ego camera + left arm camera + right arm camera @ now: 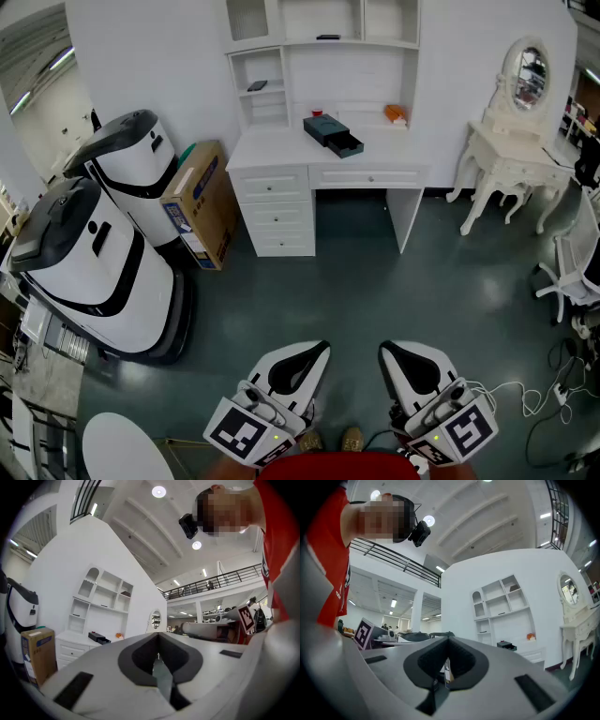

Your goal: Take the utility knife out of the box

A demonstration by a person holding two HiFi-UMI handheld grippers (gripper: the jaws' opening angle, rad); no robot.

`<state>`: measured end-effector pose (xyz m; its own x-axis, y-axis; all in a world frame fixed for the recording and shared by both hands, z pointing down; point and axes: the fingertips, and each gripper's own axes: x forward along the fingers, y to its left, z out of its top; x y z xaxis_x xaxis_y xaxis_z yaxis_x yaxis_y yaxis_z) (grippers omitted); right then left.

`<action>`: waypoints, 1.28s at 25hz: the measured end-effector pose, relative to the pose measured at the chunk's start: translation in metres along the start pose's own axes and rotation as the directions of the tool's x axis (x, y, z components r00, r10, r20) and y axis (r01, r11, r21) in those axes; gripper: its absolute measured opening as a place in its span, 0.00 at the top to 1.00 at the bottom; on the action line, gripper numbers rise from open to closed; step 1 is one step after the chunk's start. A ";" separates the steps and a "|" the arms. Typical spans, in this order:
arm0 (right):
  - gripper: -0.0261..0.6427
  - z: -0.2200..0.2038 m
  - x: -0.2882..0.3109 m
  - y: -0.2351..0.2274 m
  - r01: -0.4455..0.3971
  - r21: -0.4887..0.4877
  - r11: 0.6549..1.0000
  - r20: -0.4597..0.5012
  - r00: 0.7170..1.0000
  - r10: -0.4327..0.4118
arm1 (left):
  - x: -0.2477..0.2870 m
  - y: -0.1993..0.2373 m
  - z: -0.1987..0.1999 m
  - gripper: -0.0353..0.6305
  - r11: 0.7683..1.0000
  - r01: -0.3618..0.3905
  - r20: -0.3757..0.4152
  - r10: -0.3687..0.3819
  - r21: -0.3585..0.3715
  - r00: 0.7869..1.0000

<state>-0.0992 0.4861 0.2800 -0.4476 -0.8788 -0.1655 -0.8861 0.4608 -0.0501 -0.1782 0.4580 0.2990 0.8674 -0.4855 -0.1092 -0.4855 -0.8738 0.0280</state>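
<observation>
A dark box (331, 131) with its small drawer pulled out sits on the white desk (281, 150) at the far side of the room. I cannot make out a utility knife. The box also shows small in the left gripper view (98, 638) and in the right gripper view (506, 645). My left gripper (322, 347) and right gripper (384, 349) hang side by side near the bottom edge, far from the desk, over the floor. Both point towards the desk. The jaws of each (158, 635) (449, 640) meet with nothing between them.
Two large white and black machines (103, 272) stand at the left, a cardboard box (202, 202) beside them. A white vanity table with a mirror (511, 159) and a white chair (577, 272) are at the right. Cables (544, 394) lie on the dark floor.
</observation>
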 end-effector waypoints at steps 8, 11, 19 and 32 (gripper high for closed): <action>0.95 0.002 0.003 -0.006 0.005 -0.007 1.000 0.013 1.000 -0.005 | 0.006 0.001 0.000 0.93 1.000 0.006 0.010 -0.006 -0.004 1.000; 0.95 0.000 0.002 -0.008 0.008 -0.004 1.000 0.006 1.000 -0.008 | 0.007 0.000 0.000 0.93 1.000 0.005 0.007 -0.005 -0.004 1.000; 0.95 -0.002 0.000 -0.023 0.005 0.026 1.000 0.018 1.000 -0.005 | 0.017 0.003 0.000 0.93 1.000 -0.005 0.002 0.005 0.004 1.000; 0.94 0.006 -0.031 -0.081 0.013 0.014 1.000 0.015 1.000 -0.013 | 0.063 -0.016 0.001 0.93 0.998 -0.047 -0.008 0.047 0.049 0.999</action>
<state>-0.0126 0.4772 0.2832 -0.4339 -0.8829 -0.1797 -0.8902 0.4508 -0.0657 -0.1160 0.4418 0.2903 0.8445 -0.5264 -0.0993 -0.5303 -0.8477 -0.0161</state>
